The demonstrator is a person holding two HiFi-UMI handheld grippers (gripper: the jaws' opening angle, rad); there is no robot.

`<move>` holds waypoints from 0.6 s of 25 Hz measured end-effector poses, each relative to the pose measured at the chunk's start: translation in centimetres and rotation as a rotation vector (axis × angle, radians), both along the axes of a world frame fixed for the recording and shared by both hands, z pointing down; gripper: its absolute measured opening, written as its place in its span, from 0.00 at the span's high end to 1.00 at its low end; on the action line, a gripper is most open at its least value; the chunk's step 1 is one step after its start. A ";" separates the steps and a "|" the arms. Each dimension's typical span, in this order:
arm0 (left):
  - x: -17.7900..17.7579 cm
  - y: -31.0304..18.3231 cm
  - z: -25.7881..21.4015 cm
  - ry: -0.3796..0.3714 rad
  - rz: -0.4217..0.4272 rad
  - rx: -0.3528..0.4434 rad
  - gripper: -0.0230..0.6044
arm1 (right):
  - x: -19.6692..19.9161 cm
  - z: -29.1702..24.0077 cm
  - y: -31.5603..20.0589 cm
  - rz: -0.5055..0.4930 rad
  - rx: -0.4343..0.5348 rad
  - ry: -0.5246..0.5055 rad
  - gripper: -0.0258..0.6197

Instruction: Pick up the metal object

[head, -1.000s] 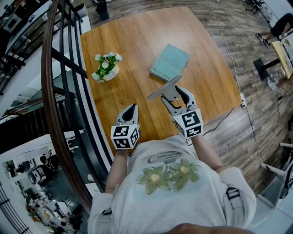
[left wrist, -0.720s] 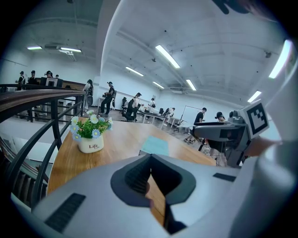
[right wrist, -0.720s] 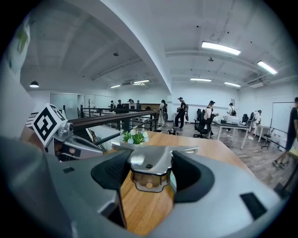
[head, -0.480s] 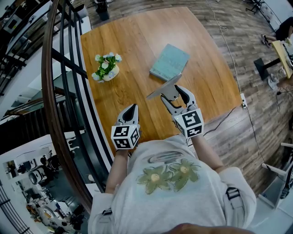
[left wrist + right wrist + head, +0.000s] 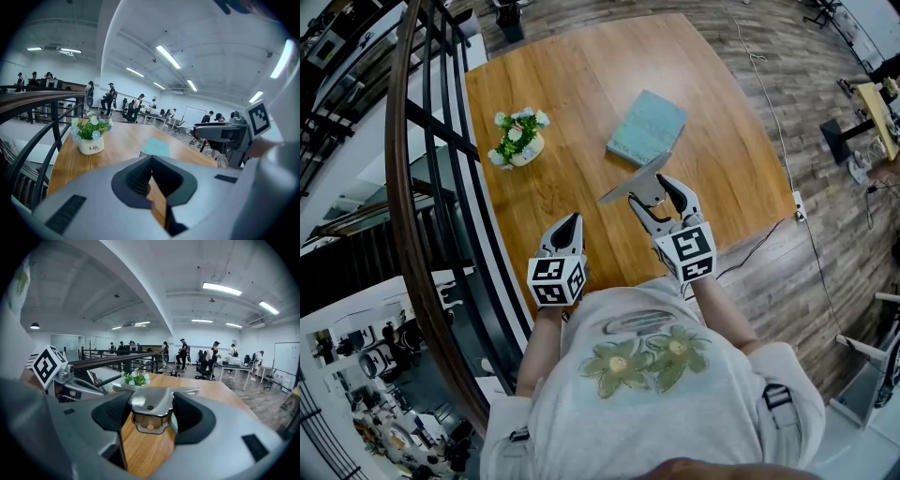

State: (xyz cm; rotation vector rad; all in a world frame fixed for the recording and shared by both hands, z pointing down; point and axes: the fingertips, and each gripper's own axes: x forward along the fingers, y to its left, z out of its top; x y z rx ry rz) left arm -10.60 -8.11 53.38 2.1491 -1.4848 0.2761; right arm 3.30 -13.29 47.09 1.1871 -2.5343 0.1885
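Note:
A flat metal scraper with a wide blade [image 5: 636, 178] is held above the wooden table [image 5: 581, 84]. My right gripper [image 5: 657, 198] is shut on its handle end. In the right gripper view the metal scraper [image 5: 150, 408] fills the gap between the dark pads, blade stretching crosswise in front. My left gripper [image 5: 565, 228] hovers over the table's near edge, to the left of the right one, shut with nothing in it; in its own view my left gripper [image 5: 151, 172] shows its pads pressed together.
A teal book [image 5: 648, 127] lies on the table beyond the scraper. A small white pot of flowers [image 5: 518, 139] stands at the table's left side. A dark railing [image 5: 431, 169] runs along the left. A cable [image 5: 759, 246] trails on the floor at right.

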 end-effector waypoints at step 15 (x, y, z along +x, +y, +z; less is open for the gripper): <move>-0.1 0.0 -0.1 0.000 0.003 0.002 0.94 | -0.5 -0.4 0.1 -0.018 0.018 0.006 0.52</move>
